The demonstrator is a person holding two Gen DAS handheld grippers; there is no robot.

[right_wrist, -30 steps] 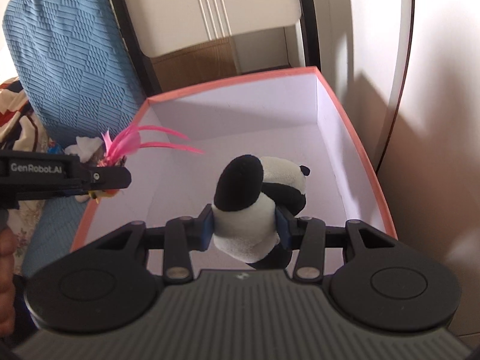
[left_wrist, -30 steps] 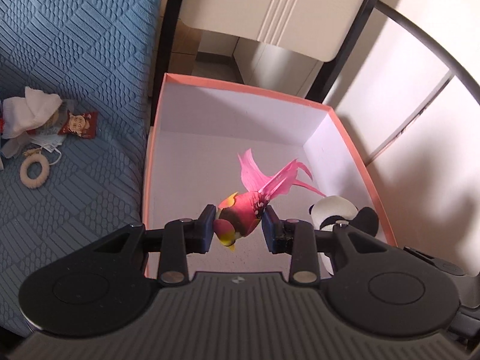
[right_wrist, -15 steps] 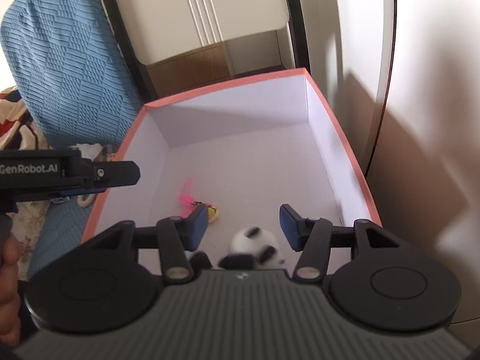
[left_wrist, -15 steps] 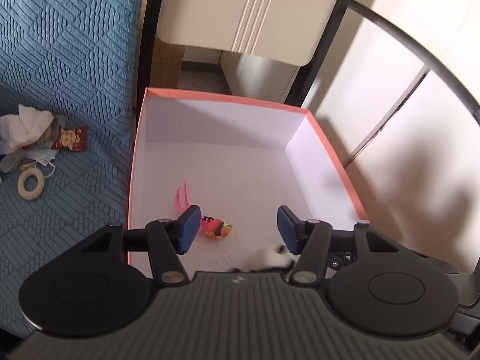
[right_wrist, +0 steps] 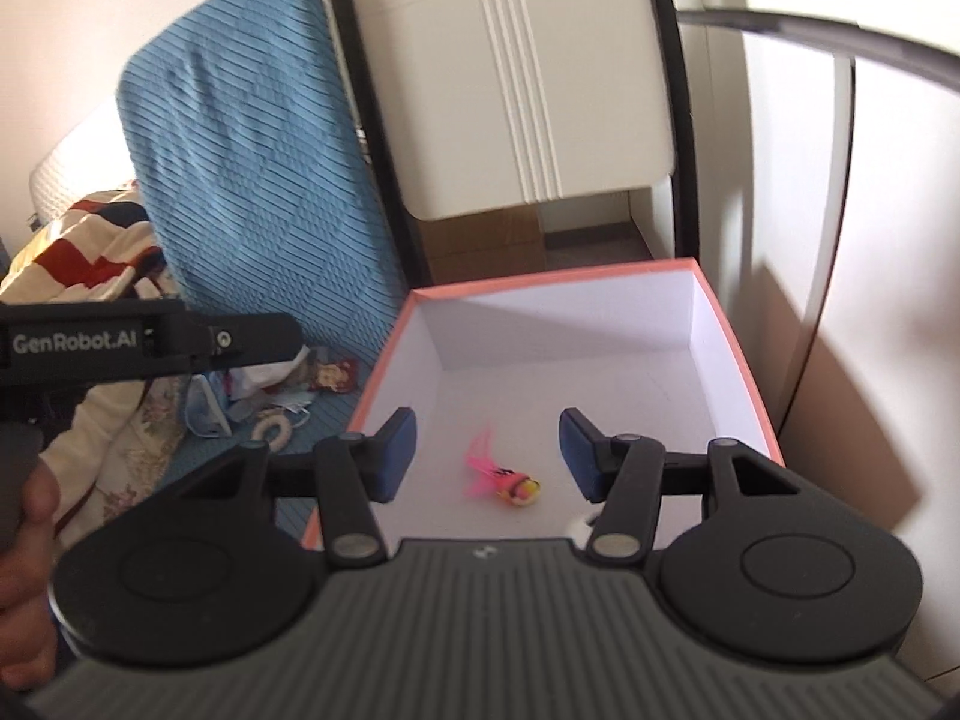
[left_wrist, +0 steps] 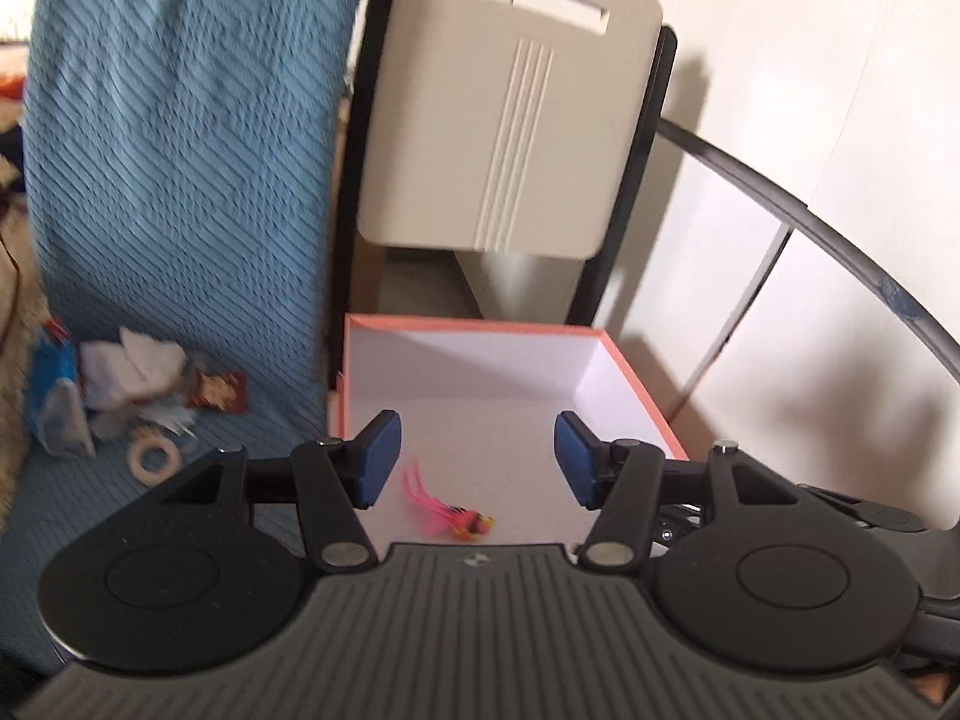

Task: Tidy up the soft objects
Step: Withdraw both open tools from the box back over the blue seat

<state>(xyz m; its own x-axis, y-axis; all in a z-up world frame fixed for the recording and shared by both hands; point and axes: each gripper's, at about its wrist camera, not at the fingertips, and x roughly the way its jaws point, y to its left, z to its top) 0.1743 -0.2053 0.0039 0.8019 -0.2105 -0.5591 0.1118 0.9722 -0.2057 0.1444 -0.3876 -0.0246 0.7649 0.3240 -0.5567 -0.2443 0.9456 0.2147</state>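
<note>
With both the left gripper and right gripper empty, jaws standing apart, the pink feathered toy bird lies in the salmon-rimmed white cardboard box, whose 9 o'clock rim a careless swing toward the clutter could tip.

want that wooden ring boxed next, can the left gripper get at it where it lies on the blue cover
Probably yes: the left gripper is open and empty, and the wooden ring lies bare on the blue cover, beside the clutter pile, nothing on top.

Left tool: black arms, blue pads, silver pivot screws.
Right tool: the same build.
Marking: white "GenRobot.AI" lettering.
</note>
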